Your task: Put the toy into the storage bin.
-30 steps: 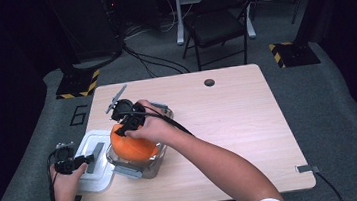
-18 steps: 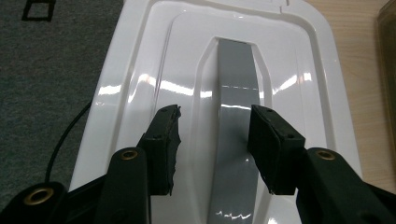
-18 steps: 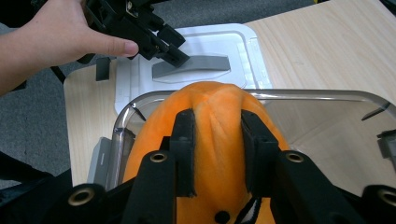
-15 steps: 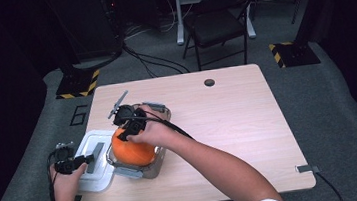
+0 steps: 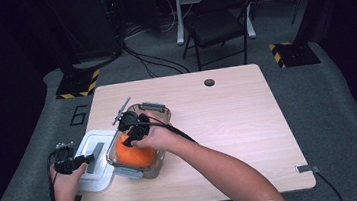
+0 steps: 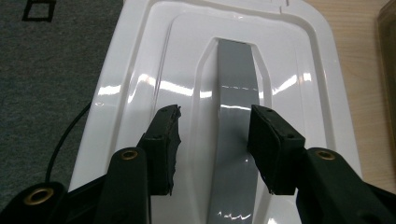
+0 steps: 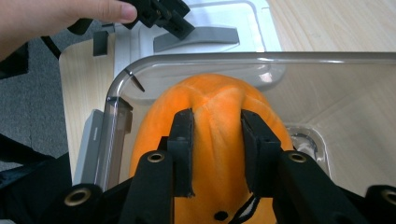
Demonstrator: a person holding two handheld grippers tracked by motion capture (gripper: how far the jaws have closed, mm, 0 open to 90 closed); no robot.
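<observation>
- While the high view sets out the whole wooden table (image 5: 229,125), the right gripper (image 5: 131,135) sits low over a clear plastic container (image 5: 160,113) near the table's left side, its jaws down on an orange soft toy (image 5: 134,156) that lies inside the container.
- From the right gripper view the grip reads closely: the two black jaws pinch a raised fold of the orange soft toy (image 7: 219,121) between them, with cloth bulging to either side of the pads.
- That same view shows the toy resting within the container's rounded clear wall (image 7: 116,93), and a small dark stitched mark at the toy's near end, which the high view is too small to give.
- Just left of the container lies a white lid (image 5: 92,162) with a grey handle strip (image 5: 94,157); the left gripper (image 5: 72,164) rests at its near-left edge.
- Seen from the left gripper view, the jaws of the left gripper (image 6: 215,140) stand spread to either side of the grey handle strip (image 6: 233,93); whether the pads press its sides I cannot tell.
- Beyond the white lid (image 6: 140,70) that view takes in grey carpet (image 6: 51,70) to the left and bare table wood to the right.
</observation>
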